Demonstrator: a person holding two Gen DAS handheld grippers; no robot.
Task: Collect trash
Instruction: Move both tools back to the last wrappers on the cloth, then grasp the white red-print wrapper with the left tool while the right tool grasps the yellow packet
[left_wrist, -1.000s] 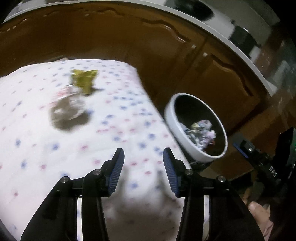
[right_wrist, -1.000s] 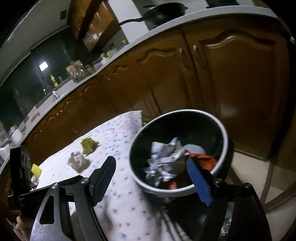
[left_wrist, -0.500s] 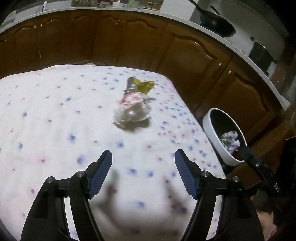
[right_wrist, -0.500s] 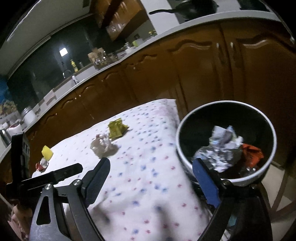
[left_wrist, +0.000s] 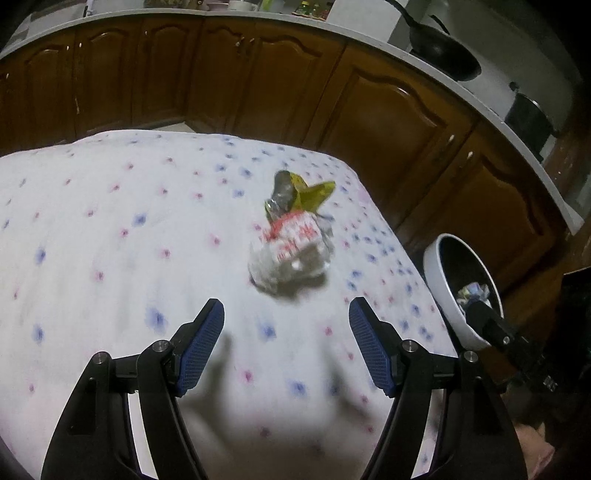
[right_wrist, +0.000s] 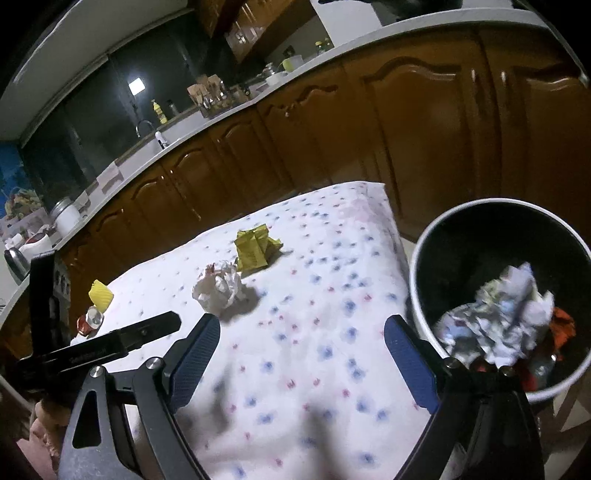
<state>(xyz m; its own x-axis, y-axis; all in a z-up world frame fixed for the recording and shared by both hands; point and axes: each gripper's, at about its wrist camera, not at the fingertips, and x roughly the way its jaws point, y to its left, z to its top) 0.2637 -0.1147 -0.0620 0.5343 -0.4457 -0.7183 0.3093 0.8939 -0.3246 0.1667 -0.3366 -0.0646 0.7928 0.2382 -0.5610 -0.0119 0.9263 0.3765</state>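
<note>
The crumpled white wrapper (left_wrist: 288, 254) is smeared by motion in the left wrist view, so its red print cannot be read. Just behind the wrapper, the yellow packet (left_wrist: 308, 192) is partly hidden by it. Right of the wrapper, the bin (left_wrist: 439, 280) has its lower rim covered by the right tongs' (left_wrist: 491, 325) arm, and its contents are too small to name. In the right wrist view, the bin's (right_wrist: 417, 266) near rim disappears behind a finger, and the small red-and-white thing (right_wrist: 90, 319) far left of the wrapper (right_wrist: 219, 288) is too small to identify.
</note>
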